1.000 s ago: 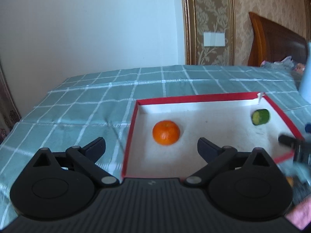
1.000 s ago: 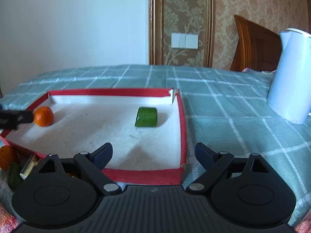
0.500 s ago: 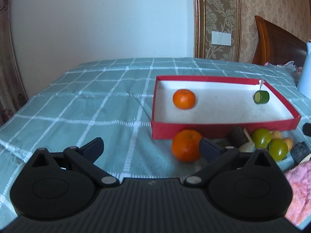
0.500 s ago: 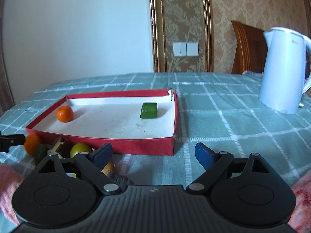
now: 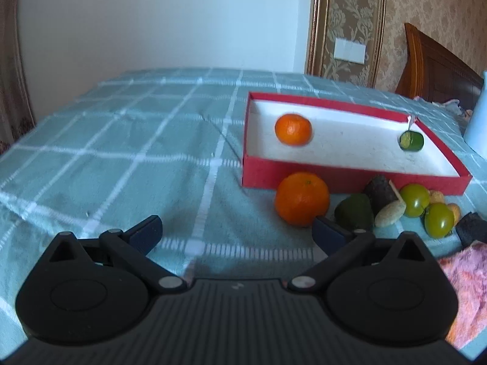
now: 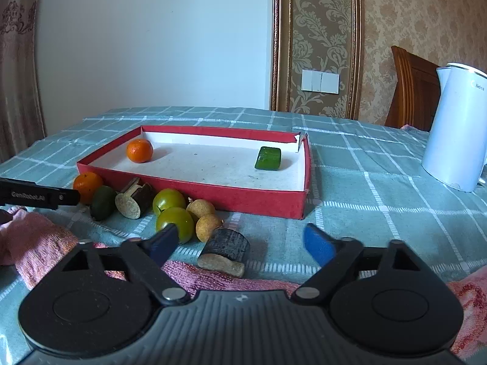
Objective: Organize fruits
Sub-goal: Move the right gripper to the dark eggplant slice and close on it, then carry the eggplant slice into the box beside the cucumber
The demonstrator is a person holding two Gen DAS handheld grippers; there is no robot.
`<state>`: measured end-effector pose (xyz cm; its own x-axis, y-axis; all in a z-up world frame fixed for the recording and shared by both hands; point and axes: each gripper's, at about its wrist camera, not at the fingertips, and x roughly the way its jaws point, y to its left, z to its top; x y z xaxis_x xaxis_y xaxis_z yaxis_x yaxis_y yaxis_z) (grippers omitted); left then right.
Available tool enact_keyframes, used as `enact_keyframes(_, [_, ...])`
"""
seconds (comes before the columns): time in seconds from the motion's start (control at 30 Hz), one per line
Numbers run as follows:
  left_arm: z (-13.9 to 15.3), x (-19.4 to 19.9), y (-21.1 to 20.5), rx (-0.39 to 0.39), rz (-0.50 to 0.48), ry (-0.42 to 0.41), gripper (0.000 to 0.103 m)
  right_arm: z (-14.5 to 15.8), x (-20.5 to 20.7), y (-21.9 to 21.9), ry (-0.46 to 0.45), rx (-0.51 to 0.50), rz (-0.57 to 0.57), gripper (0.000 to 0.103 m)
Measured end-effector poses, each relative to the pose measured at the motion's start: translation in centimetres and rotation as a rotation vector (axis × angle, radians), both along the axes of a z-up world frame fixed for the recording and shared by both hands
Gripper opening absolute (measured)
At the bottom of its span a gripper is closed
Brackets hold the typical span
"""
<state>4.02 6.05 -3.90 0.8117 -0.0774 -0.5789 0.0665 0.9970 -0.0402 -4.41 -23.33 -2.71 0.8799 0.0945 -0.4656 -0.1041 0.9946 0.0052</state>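
Two claws hang spread and empty over the checked worktop (image 6: 380, 182): the left claw (image 5: 236, 231) faces the large orange (image 5: 301, 202), the right claw (image 6: 240, 243) the dark log piece (image 6: 226, 248) on the pink towel (image 6: 39, 240). Picking up looks like the step in hand; next, close on one loose fruit without nudging the crowded green tomatoes (image 6: 175, 213) and longans (image 6: 204, 217). Beyond, the red tray (image 6: 268, 202) holds a small orange (image 6: 139, 150) and cucumber chunk (image 6: 268, 158); a white kettle (image 6: 456, 127) stands well apart.

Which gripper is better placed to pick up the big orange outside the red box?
Left. The left gripper is open with the orange just ahead near its right finger; the right gripper faces the dark wooden piece, farther from it.
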Motion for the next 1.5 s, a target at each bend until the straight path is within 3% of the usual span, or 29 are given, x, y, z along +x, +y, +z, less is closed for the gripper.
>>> enact_keyframes(0.07, [-0.1,0.0,0.0,0.001,-0.001,0.004,0.103,-0.4,0.7,0.0,0.054,0.011,0.003,0.055])
enact_keyframes(0.17, [-0.2,0.1,-0.5,0.025,-0.012,0.016,0.103,-1.1,1.3,0.0,0.112,0.049,0.013,0.051])
enact_keyframes(0.23, [-0.2,0.2,-0.6,0.032,-0.013,0.016,0.103,-1.2,1.3,-0.1,0.109,0.065,0.010,0.050])
enact_keyframes(0.37, [-0.3,0.2,-0.6,0.031,-0.013,0.023,0.103,-1.2,1.2,0.2,0.109,0.058,0.027,0.039])
enact_keyframes(0.5, [-0.4,0.2,-0.7,0.038,-0.014,0.024,0.103,-1.1,1.3,0.7,0.109,0.036,0.027,0.038])
enact_keyframes(0.63, [-0.4,0.2,-0.7,0.040,-0.014,0.024,0.103,-1.0,1.2,0.1,0.109,0.080,0.024,0.038])
enact_keyframes(1.13, [-0.4,0.3,-0.8,0.046,-0.014,0.026,0.103,2.3,1.6,-0.7,-0.015,0.080,-0.001,0.038])
enact_keyframes(1.33, [-0.4,0.3,-0.8,0.046,-0.014,0.026,0.103,3.4,4.1,0.4,-0.055,0.055,0.005,0.038])
enact_keyframes(1.5, [-0.5,0.3,-0.8,0.046,-0.014,0.026,0.103,3.4,8.0,1.5,-0.023,0.038,0.013,0.038])
